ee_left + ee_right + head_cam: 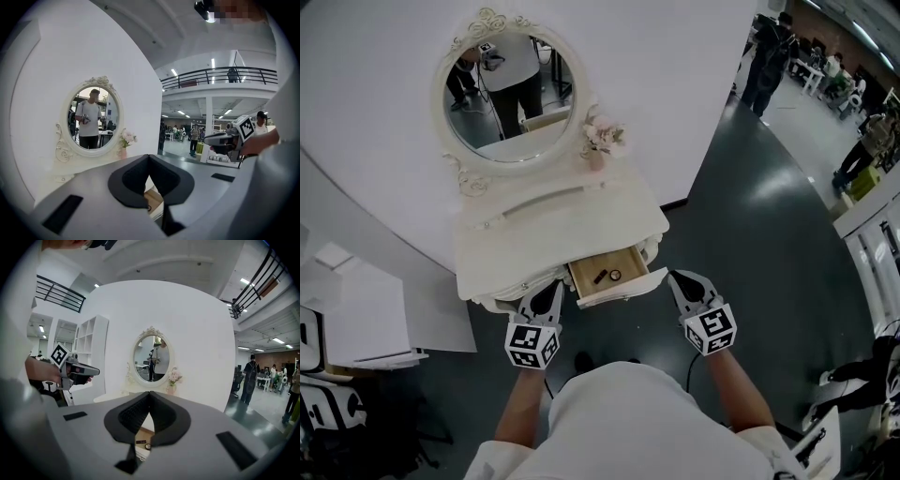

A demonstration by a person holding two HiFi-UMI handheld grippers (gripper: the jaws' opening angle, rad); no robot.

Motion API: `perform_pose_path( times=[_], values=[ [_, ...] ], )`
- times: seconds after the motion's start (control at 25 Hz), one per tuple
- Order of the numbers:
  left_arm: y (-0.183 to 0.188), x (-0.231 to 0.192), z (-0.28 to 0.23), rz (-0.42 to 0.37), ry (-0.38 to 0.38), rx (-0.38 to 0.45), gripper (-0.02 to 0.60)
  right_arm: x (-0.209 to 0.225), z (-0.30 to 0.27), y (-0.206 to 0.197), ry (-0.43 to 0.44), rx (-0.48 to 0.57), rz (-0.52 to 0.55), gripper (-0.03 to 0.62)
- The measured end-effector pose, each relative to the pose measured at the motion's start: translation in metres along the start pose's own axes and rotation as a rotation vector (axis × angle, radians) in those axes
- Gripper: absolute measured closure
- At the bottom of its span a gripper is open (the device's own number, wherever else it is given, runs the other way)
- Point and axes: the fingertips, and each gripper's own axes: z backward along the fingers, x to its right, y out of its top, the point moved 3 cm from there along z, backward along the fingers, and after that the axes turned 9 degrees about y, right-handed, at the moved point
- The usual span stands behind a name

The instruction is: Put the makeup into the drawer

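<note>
The white dressing table [525,239] has its small wooden drawer [581,281] pulled open. Inside lie a dark lipstick-like stick [600,277] and a small round compact [615,275]. My left gripper [551,287] hovers just left of the drawer, shut and empty. My right gripper [681,279] hovers just right of it, also shut with nothing in it. In the right gripper view the jaws [149,393] meet, and the drawer with the stick [140,442] and compact [148,446] shows below them. In the left gripper view the closed jaws [148,157] hide most of the drawer [154,199].
An oval mirror [508,89] and a pink flower vase [602,141] stand at the back of the table top. White boards and shelves [356,319] lie on the floor at left. A white cabinet [872,234] stands at right. People [769,56] stand far back right.
</note>
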Motion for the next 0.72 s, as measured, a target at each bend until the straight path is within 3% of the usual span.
perform_pose_path(
  times=[0.72],
  values=[
    [0.002, -0.013, -0.019, 0.017, 0.012, -0.003, 0.565, 0.013, -0.01, 0.001, 0.002, -0.003, -0.003, 0.566]
  ],
)
